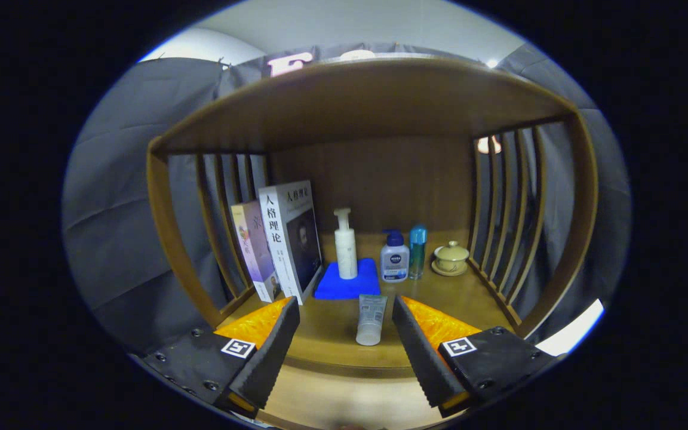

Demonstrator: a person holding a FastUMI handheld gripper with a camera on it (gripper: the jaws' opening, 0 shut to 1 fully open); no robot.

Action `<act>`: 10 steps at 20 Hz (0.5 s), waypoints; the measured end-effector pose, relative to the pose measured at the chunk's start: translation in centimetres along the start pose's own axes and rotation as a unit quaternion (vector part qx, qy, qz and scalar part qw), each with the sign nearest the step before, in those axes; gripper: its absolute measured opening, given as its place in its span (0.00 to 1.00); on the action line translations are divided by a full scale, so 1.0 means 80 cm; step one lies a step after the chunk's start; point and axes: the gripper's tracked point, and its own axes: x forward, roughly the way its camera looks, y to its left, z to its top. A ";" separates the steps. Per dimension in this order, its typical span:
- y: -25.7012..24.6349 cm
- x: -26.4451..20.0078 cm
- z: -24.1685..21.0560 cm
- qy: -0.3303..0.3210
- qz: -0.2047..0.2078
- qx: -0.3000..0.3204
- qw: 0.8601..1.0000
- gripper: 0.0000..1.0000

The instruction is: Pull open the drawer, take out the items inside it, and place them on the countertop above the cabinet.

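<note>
My gripper [344, 310] is open, its fingers spread wide in front of the wooden cabinet's countertop [469, 298]. Between the fingers, a little ahead of their tips, a small grey tube [371, 319] lies on the countertop near its front edge, cap toward me. Neither finger touches it. Beyond the tube a white pump bottle [345, 243] stands on a blue cloth [347, 280]. No drawer can be made out below the countertop's front edge.
Two upright books [278, 239] lean at the left of the shelf. A white bottle with a blue cap [394, 255], a slim teal bottle [417, 251] and a lidded cup on a saucer [451, 258] stand to the right. Slatted wooden sides [499, 209] and a wooden top close in the shelf.
</note>
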 end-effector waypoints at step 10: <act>0.011 -0.125 -0.059 -0.116 -0.050 0.010 0.992 0.98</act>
